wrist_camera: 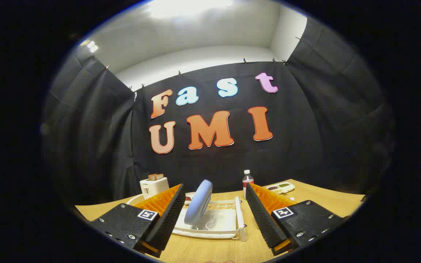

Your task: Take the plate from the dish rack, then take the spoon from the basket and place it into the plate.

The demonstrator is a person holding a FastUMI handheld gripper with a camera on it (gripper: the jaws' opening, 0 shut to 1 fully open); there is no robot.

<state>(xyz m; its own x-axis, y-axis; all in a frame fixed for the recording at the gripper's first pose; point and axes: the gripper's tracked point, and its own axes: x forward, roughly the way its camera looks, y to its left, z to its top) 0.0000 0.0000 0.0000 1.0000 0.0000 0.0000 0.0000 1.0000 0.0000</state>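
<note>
A pale blue plate (198,202) stands on edge in a white dish rack (228,223) on the wooden table. It sits just ahead of my gripper (215,197), between the two fingers and nearer the left one, touching neither. My gripper is open, with a wide gap between the fingers. The rack's tray and wire frame lie between and beyond the fingertips. I cannot make out a spoon or a basket.
A white toaster (153,185) with toast in it stands beyond the left finger. A small bottle (247,180) with a white cap stands behind the right finger. A white divided dish (281,187) lies to its right. Bare wooden tabletop (327,201) stretches further right.
</note>
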